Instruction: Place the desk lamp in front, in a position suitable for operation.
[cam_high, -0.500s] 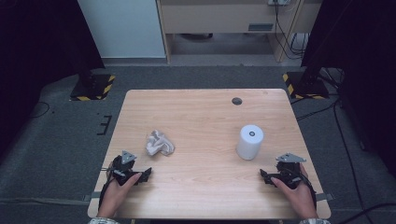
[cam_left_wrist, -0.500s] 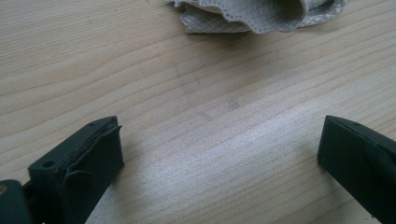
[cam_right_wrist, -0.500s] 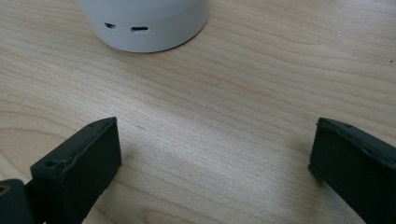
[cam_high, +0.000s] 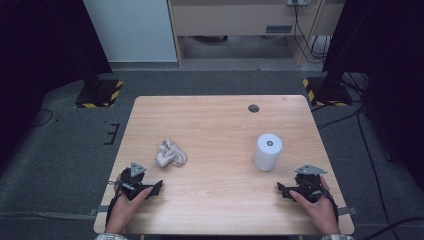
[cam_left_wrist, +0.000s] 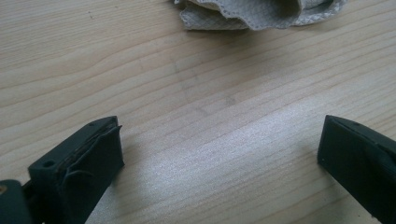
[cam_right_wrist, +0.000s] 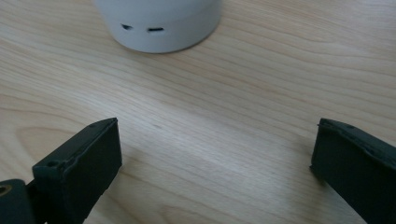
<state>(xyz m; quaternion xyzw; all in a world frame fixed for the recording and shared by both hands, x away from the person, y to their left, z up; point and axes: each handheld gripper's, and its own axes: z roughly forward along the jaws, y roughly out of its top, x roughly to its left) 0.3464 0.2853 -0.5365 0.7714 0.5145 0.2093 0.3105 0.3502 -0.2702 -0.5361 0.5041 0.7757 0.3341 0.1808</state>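
Left hand-held gripper (cam_high: 148, 188): black all over, with a grey three-cornered plate on top. Just ahead of it lies a crumpled cloth (cam_high: 170, 153), off-white going pale grey, and the left gripper view picks up a fine dotted weave (cam_left_wrist: 261, 11) across its folds. Right hand-held gripper (cam_high: 287, 190): black too, same grey plate. Ahead of that one stands a white cylinder (cam_high: 267, 151), dark spot in the middle of its top, two small dark slots low on its side (cam_right_wrist: 159, 23). Under both, the table (cam_high: 220, 130) runs light tan with streaky wood grain.
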